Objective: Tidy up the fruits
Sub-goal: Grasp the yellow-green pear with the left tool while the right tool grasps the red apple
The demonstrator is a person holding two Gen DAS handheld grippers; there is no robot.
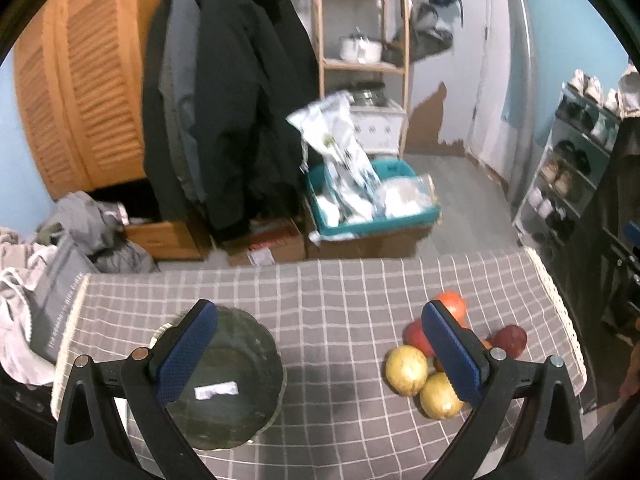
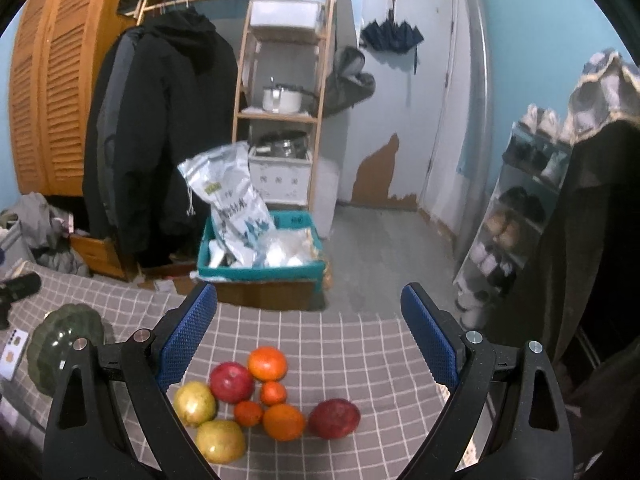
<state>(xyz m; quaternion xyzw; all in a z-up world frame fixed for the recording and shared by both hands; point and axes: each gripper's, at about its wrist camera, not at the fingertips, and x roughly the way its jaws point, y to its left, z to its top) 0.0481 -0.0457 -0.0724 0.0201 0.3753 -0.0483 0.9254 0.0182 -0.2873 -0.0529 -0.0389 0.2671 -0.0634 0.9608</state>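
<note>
A pile of fruit lies on the grey checked tablecloth (image 2: 340, 344): two yellow pears (image 2: 195, 403), two red apples (image 2: 231, 381), and several oranges (image 2: 267, 363) of different sizes. One red apple (image 2: 334, 418) lies apart on the right. A dark green glass bowl (image 1: 228, 380) stands left of the pile, with a small white label inside. My left gripper (image 1: 320, 344) is open above the cloth between bowl and fruit (image 1: 406, 368). My right gripper (image 2: 308, 332) is open and empty above the fruit pile. The bowl also shows in the right wrist view (image 2: 64, 344).
Beyond the table's far edge stand a teal crate (image 2: 260, 268) with bags on cardboard boxes, hanging black coats (image 2: 160, 140), a wooden shelf (image 2: 280, 112) and a shoe rack (image 2: 512, 220). Clothes (image 1: 48, 248) are piled at the table's left. A small card (image 2: 14, 350) lies left of the bowl.
</note>
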